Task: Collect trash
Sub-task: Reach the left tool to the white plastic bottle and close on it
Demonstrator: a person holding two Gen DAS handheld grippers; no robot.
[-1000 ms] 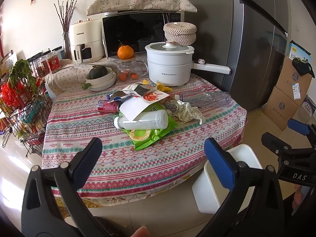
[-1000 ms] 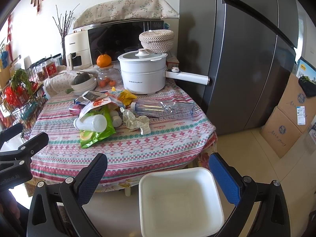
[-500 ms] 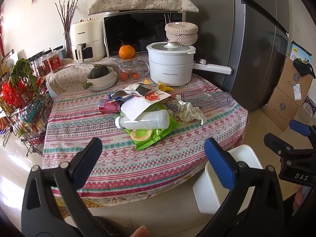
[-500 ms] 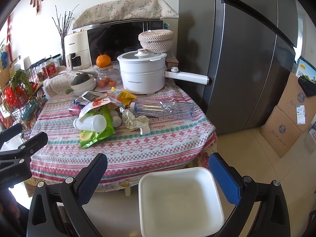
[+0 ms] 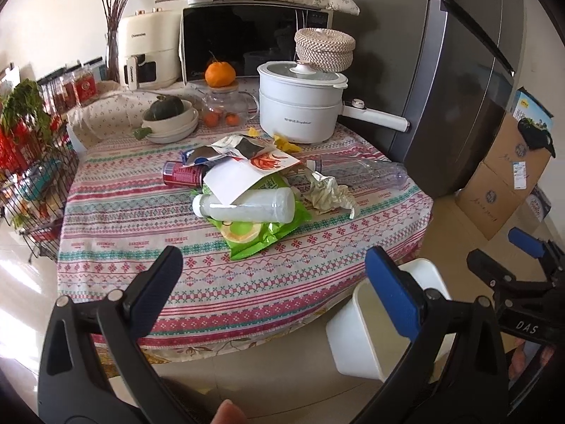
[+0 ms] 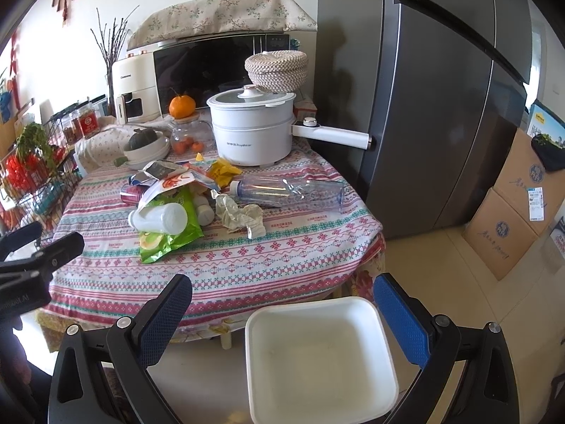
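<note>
Closer to the table than a moment ago, with the trash pile bigger in the middle of the left view, so likely heading in for a first grab. Both the left gripper and right gripper wide open, holding nothing. Empty white bin at the bottom middle of the right view, on the floor by the table; milky bottle, green bag, crumpled paper and clear bottle all on the cloth, not binned yet.
</note>
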